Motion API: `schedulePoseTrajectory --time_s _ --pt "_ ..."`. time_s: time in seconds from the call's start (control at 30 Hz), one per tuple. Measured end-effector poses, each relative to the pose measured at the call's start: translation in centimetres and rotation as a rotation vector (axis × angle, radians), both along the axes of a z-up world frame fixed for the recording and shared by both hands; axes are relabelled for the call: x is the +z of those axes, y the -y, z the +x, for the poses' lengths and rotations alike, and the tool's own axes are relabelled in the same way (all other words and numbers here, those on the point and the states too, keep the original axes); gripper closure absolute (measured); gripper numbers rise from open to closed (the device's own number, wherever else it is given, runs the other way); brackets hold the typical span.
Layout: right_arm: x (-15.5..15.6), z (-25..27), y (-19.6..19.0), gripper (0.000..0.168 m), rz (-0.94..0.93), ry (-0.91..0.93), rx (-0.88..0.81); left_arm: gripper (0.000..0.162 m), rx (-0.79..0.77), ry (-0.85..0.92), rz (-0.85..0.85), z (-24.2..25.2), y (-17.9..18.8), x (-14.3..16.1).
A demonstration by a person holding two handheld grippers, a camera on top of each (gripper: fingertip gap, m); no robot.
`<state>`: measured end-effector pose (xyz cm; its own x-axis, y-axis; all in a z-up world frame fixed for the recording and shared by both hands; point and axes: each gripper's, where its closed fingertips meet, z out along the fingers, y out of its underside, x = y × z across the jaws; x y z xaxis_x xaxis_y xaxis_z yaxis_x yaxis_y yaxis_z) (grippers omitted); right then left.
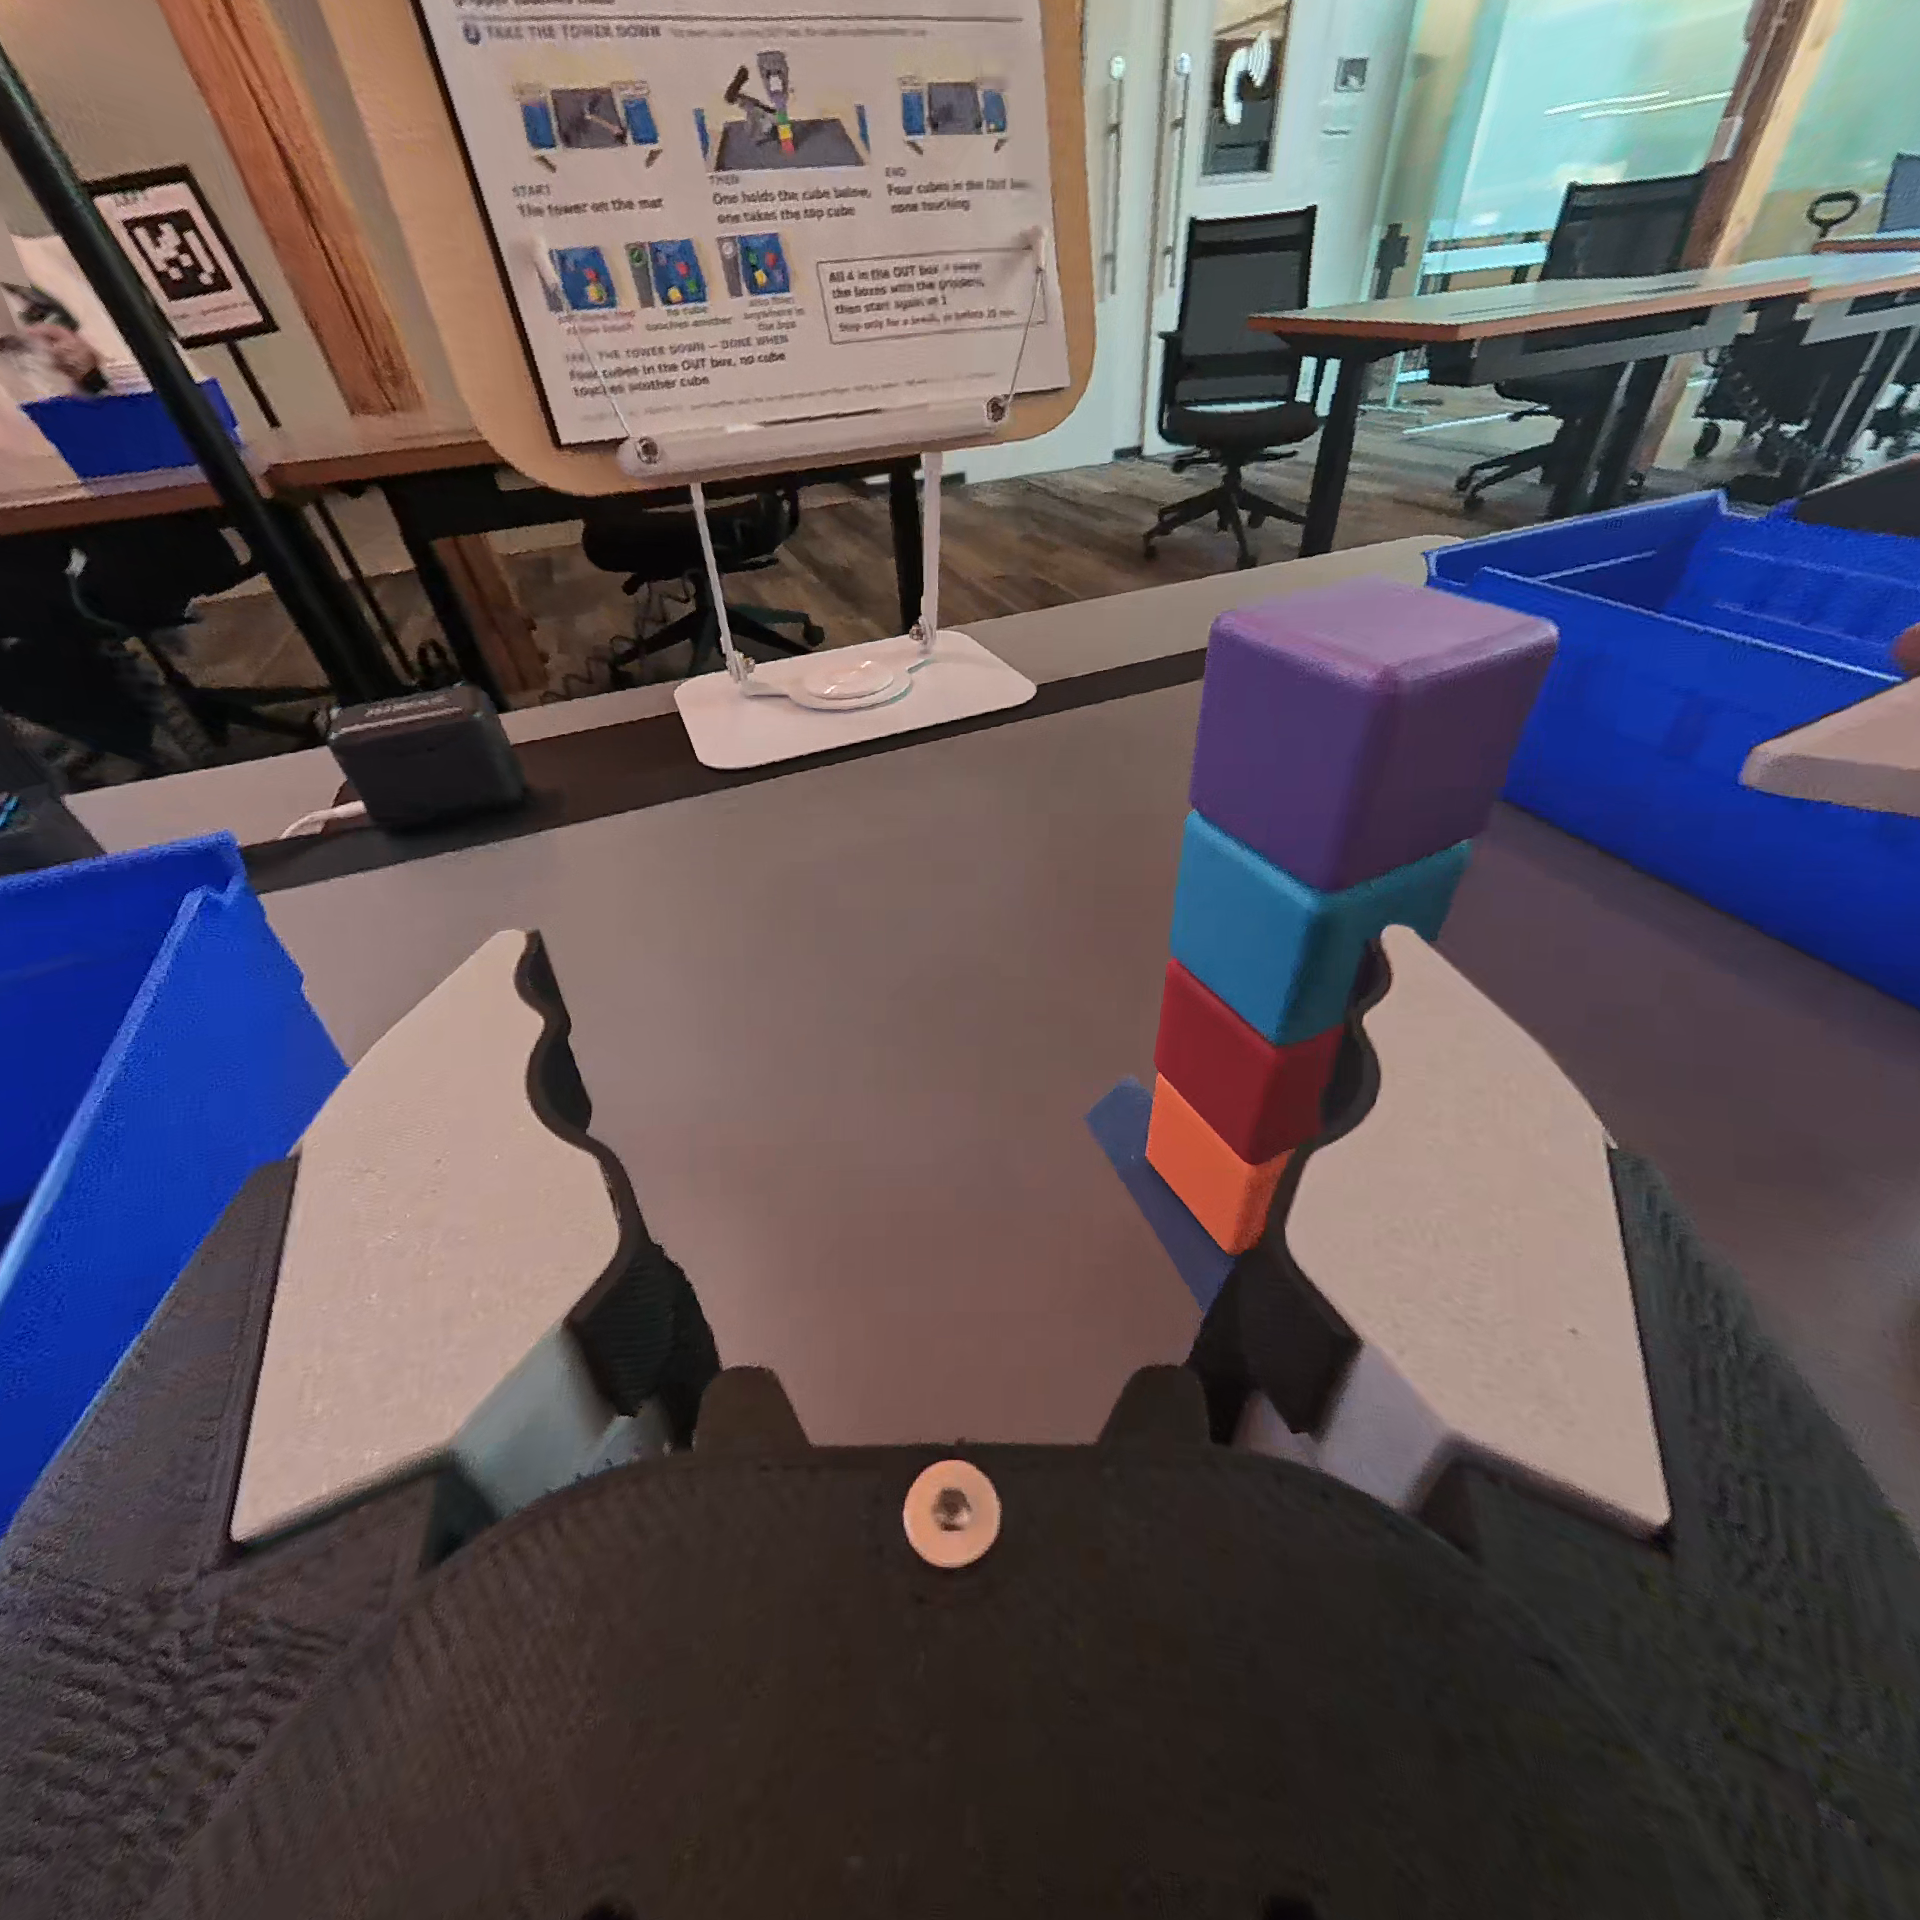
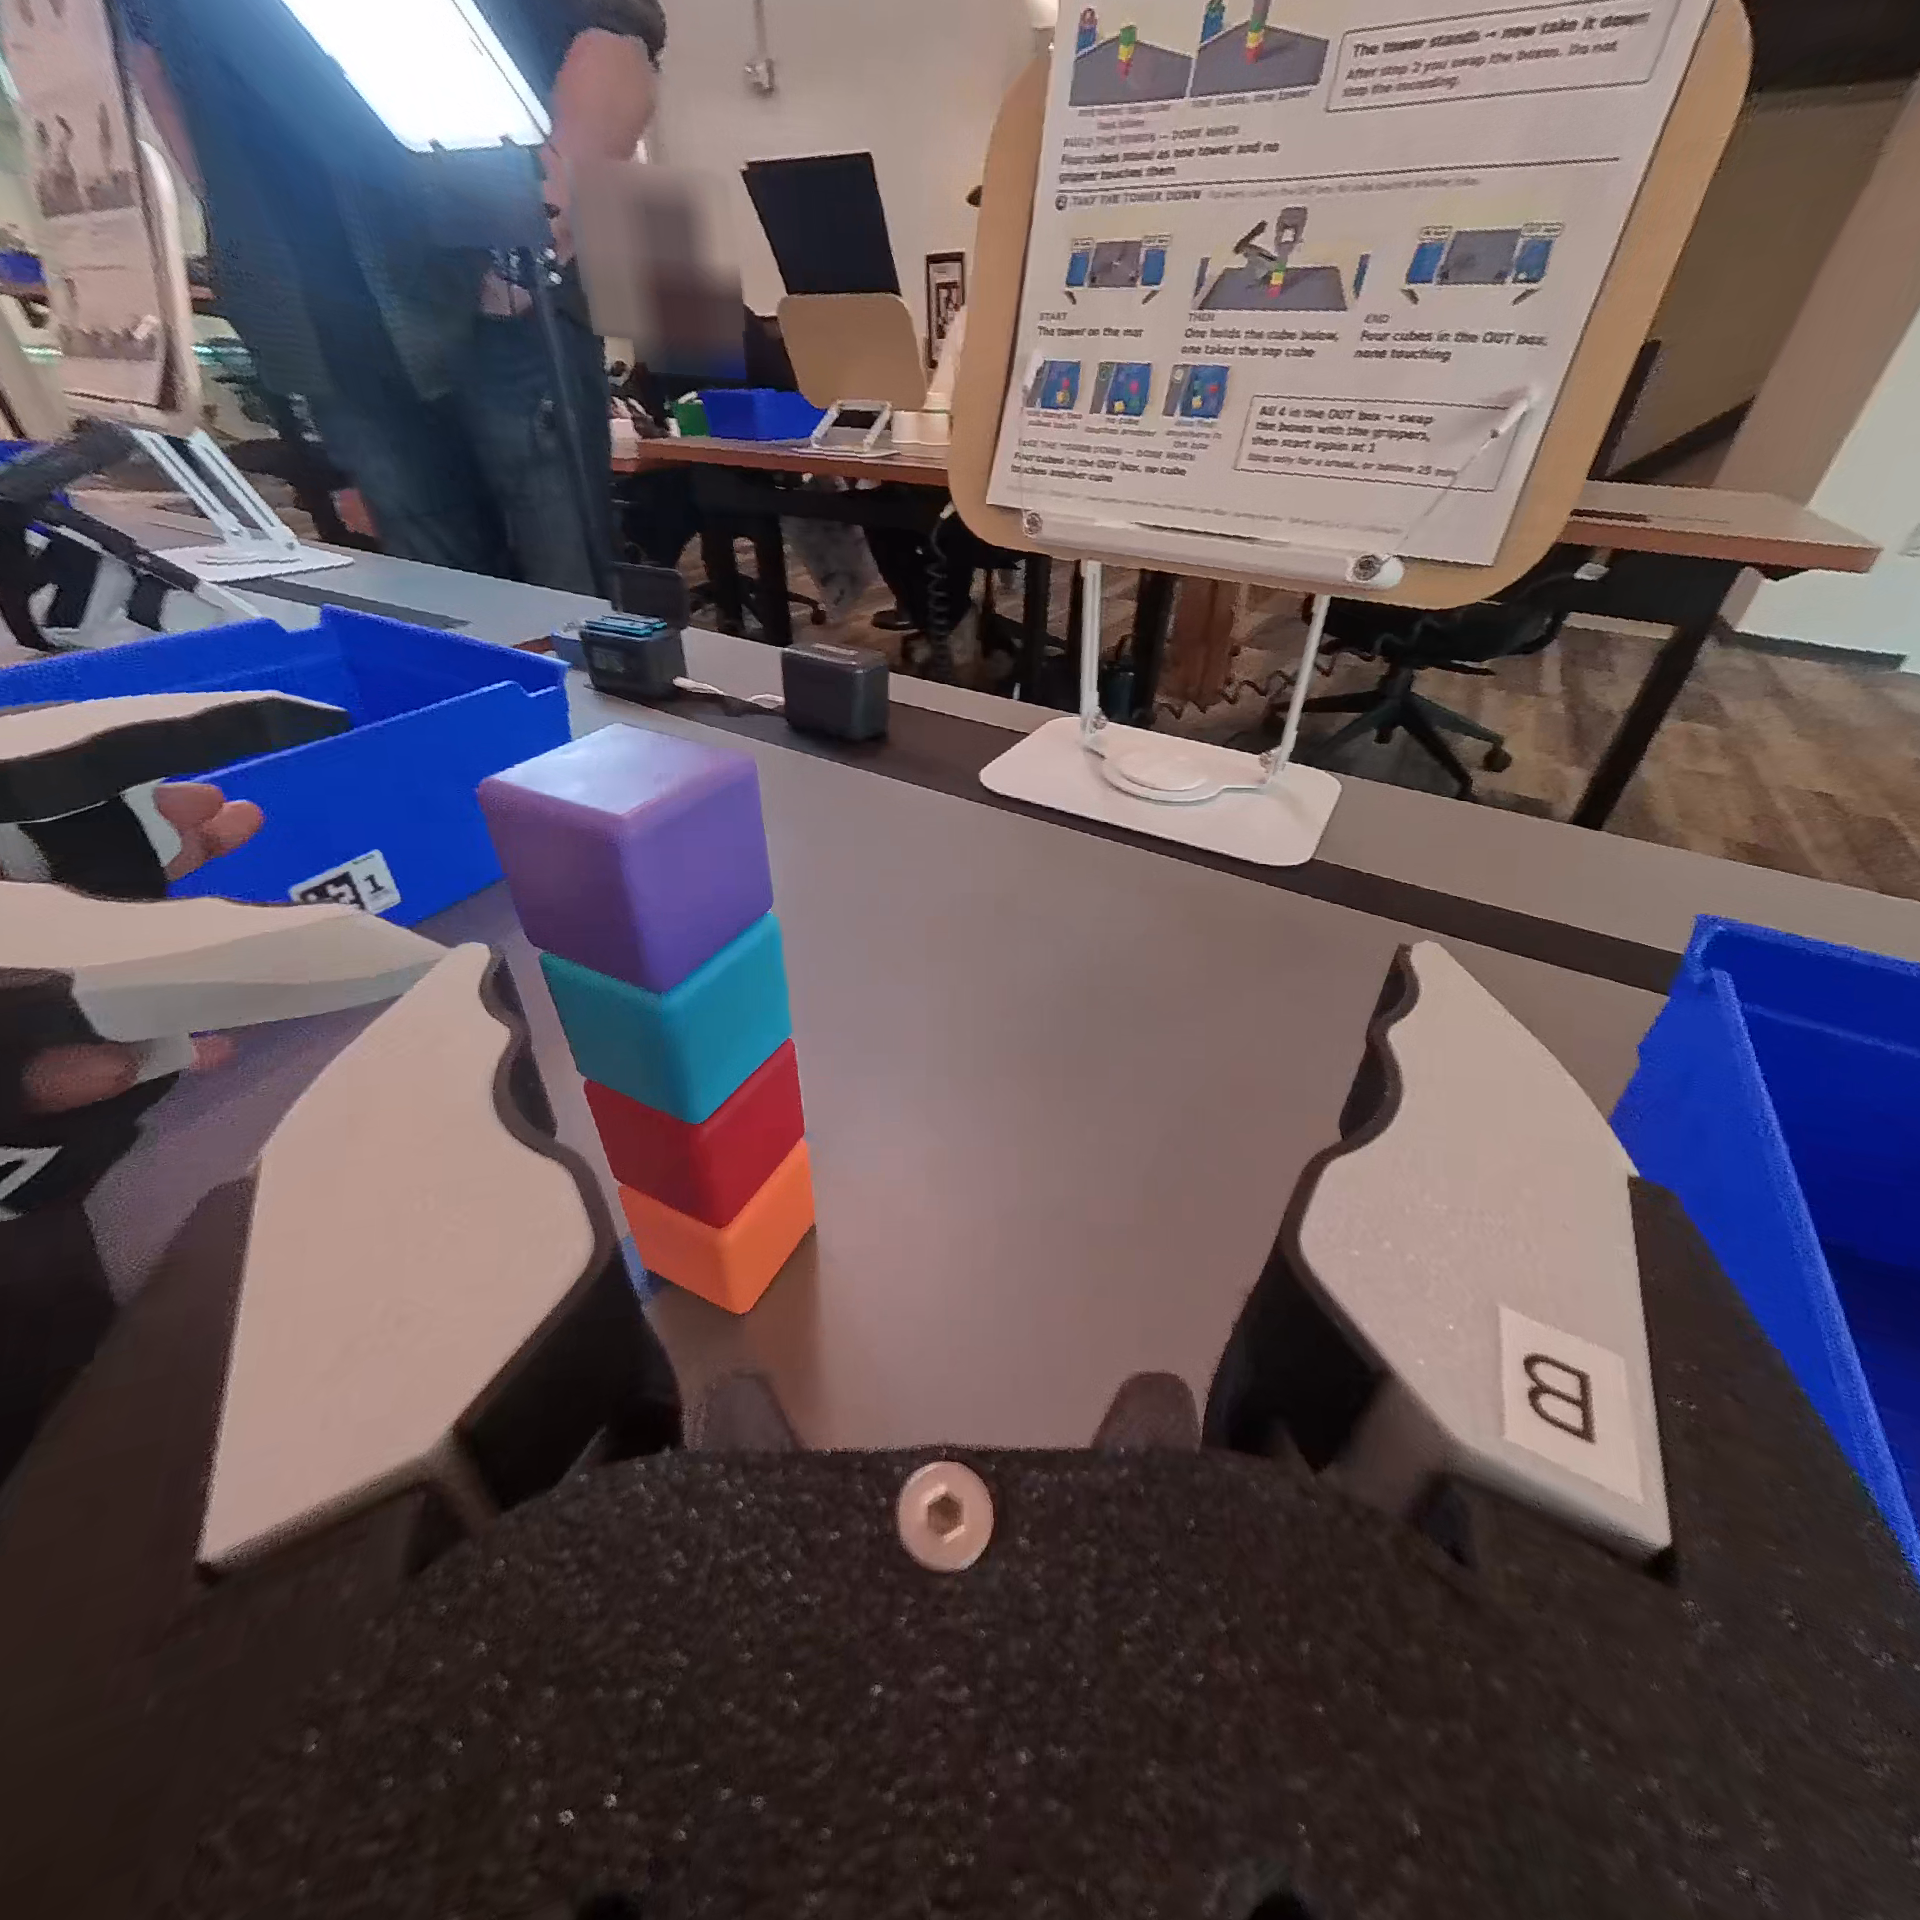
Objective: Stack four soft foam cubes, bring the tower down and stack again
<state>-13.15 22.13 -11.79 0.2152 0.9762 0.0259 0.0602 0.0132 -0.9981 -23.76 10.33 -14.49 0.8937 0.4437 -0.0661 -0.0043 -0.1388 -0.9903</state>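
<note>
The left gripper (image 1: 956,987) is held with its jaws spread wide and nothing gripped between them. The right gripper (image 2: 951,997) is likewise held wide apart and empty. In the right wrist view, the left gripper (image 2: 343,831) is seen at nine o'clock, its two grey fingers (image 2: 260,961) parted, with fingertips of the holding hand (image 2: 203,821) shown between them.

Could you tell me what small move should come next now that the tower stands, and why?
Probably bring the right claw, which is open, up and left to the purple cube. All four cubes are stacked, purple on top, so takedown likely starts there; the left claw is open too.
</note>
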Motion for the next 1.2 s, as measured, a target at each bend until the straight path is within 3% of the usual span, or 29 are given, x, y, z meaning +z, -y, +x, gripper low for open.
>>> schedulePoseTrajectory --time_s 0.13,0.37,0.53,0.7,0.73,0.83,0.97,1.13,1.2 --pt "-0.3 0.6 0.4 0.021 0.022 0.014 -0.055 0.024 0.068 -0.002 0.017 0.1 1.0 -0.6" --pt "-0.3 0.6 1.8 0.022 0.069 0.043 -0.015 0.025 0.005 0.007 -0.022 1.1 0.8 -1.2" --pt "0.6 -0.4 2.9 0.025 0.146 0.123 0.17 0.04 -0.356 -0.08 -0.108 4.1 -1.5 -1.7" --pt "0.5 -1.4 5.0 0.043 0.213 0.409 0.582 0.05 -0.745 -0.104 -0.218 6.5 -3.4 -3.2" --pt "0.6 -1.6 5.1 0.054 0.24 0.456 0.646 0.052 -0.791 -0.086 -0.239 6.6 -3.8 -3.6" --pt "1.0 -2.7 5.3 0.073 0.282 0.545 0.796 0.054 -0.872 -0.049 -0.263 6.7 -5.2 -4.7" --pt "-0.2 -3.6 6.4 0.079 0.283 0.694 0.954 0.067 -0.933 0.004 -0.192 7.1 -6.7 -4.5" --pt "-1.6 -5.3 7.0 0.094 0.385 0.763 0.977 0.091 -0.953 0.01 -0.13 7.3 -7.5 -4.1" --pt "-1.8 -5.8 7.0 0.101 0.398 0.773 0.969 0.108 -0.944 0.017 -0.112 7.1 -7.6 -4.0"
